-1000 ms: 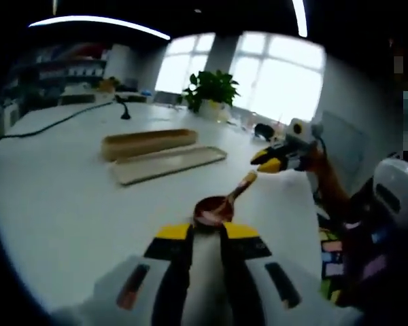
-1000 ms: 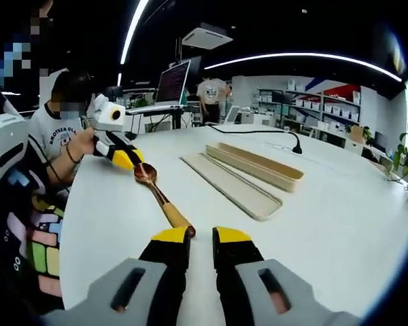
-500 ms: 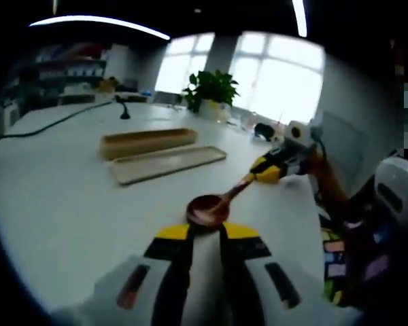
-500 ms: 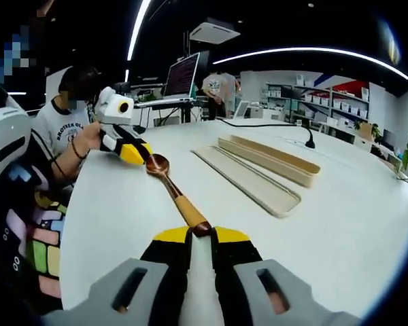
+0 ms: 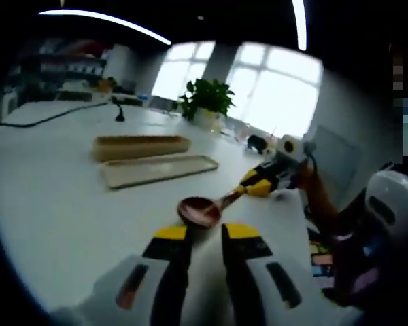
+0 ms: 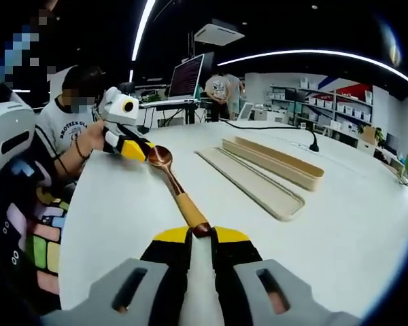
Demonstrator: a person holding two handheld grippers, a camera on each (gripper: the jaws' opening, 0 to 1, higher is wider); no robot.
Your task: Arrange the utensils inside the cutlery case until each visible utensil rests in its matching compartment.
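You are looking past a plant standing by bright windows; a cable is trailing across the white table, a laptop glowing beyond.

Spoon handle tip hidden between right gripper jaws.

The right gripper pinches the tip of a wooden spoon between its yellow-tipped jaws. The spoon reaches across the white table to its bowl, just beside the left gripper, which may be touching it. To the right lie the cutlery case and its flat lid, side by side.
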